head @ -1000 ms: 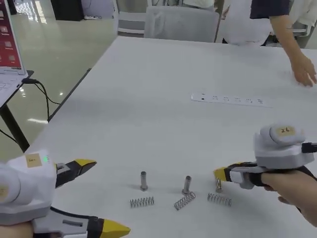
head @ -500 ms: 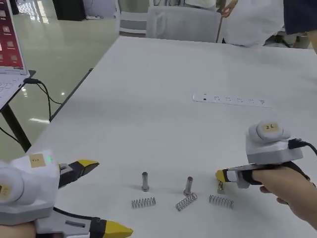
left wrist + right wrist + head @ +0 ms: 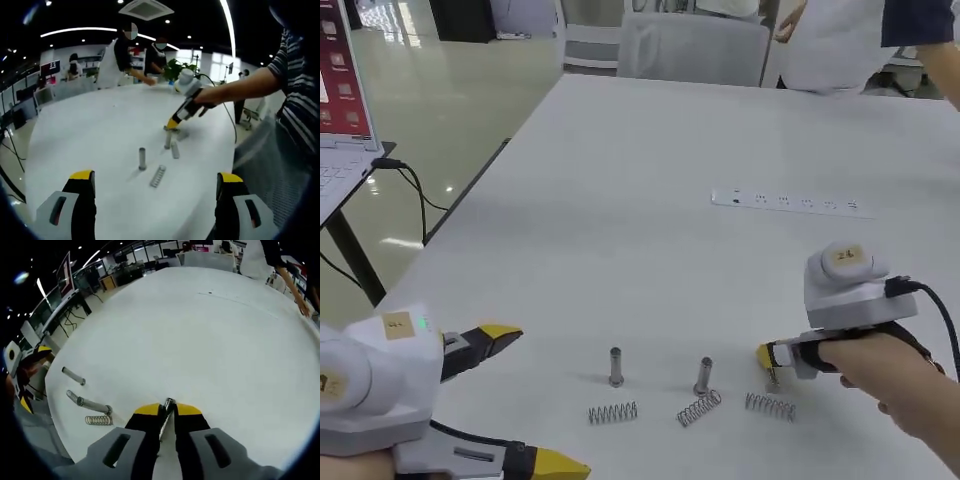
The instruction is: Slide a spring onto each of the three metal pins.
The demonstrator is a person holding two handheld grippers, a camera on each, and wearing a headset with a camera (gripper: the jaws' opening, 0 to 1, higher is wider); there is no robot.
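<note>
Pin point(image 3: 169, 401) nipped betw. R gripper point(image 3: 167, 410) jaws; L gripper point(image 3: 156, 176) wide open.

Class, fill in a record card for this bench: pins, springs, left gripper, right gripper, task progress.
pins: three; left pin and middle pin stand upright on the table
springs: three, lying flat near the pins: left spring, middle spring, right spring
left gripper: open, holds nothing
right gripper: shut on right pin
progress: no spring on any pin
</note>
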